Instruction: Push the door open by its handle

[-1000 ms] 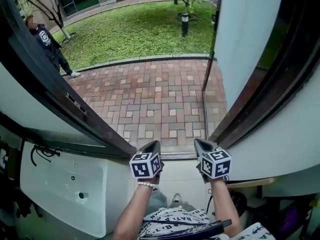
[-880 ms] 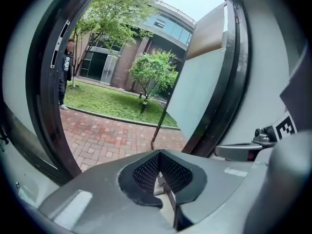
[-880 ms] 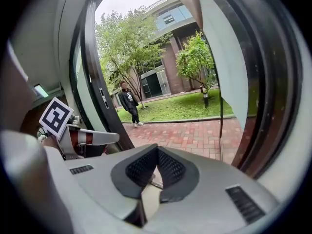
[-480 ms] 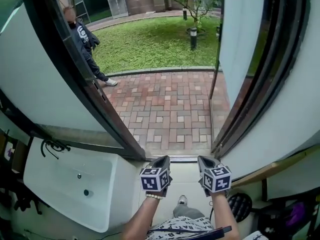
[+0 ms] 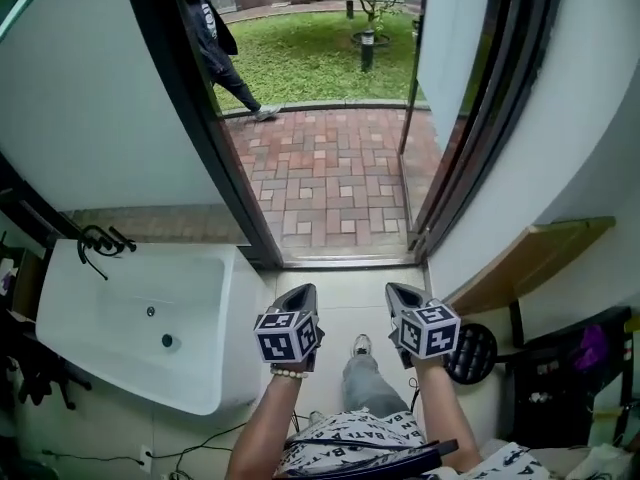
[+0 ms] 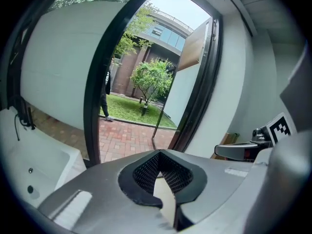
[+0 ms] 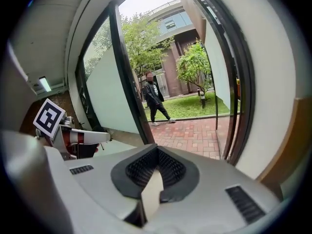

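The doorway stands open onto red brick paving. The pale door leaf is swung outward at the right, and no handle shows on it. My left gripper and right gripper hover side by side over the floor, well short of the threshold, touching nothing. Both are shut and empty. In the left gripper view the left gripper points at the opening with the door leaf beyond it. The right gripper faces the same opening in the right gripper view.
A white basin lies at the left by the black door frame. A wooden shelf and a black round thing are at the right. A person walks outside on the paving. My own shoe is between the grippers.
The view has drawn back from the doorway, so more indoor floor and basin show. The person outside has walked to the right. Both grippers stay shut, side by side.
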The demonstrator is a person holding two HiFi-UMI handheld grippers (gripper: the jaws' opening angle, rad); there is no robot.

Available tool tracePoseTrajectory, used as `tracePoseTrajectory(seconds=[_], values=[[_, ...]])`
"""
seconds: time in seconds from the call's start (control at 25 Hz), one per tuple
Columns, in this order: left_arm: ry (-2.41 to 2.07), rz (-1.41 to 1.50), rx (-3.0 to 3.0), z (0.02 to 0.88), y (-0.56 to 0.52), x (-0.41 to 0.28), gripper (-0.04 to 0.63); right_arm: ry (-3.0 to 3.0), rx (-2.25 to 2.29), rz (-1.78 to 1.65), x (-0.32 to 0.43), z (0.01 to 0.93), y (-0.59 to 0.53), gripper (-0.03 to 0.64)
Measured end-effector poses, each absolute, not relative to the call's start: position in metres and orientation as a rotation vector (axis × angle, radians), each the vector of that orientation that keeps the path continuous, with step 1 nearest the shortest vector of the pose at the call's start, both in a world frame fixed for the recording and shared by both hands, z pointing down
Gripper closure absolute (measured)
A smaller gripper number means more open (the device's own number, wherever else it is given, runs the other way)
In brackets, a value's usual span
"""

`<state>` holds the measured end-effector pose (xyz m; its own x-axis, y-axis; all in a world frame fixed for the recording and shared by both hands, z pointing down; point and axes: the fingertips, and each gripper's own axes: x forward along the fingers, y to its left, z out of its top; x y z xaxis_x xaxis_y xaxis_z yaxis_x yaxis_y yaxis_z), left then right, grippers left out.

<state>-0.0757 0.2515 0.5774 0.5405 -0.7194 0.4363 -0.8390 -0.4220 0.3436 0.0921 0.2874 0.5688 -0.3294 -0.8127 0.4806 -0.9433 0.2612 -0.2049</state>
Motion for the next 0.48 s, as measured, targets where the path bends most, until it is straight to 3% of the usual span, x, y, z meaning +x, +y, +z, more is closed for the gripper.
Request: tracePoseTrajectory(seconds=[0.48], values=[[-1.225,0.286,2.302,0.552,0.347,-0.109,0.606,-2.230,1.671,0.612,0.054,0.539,0.393,0.606]])
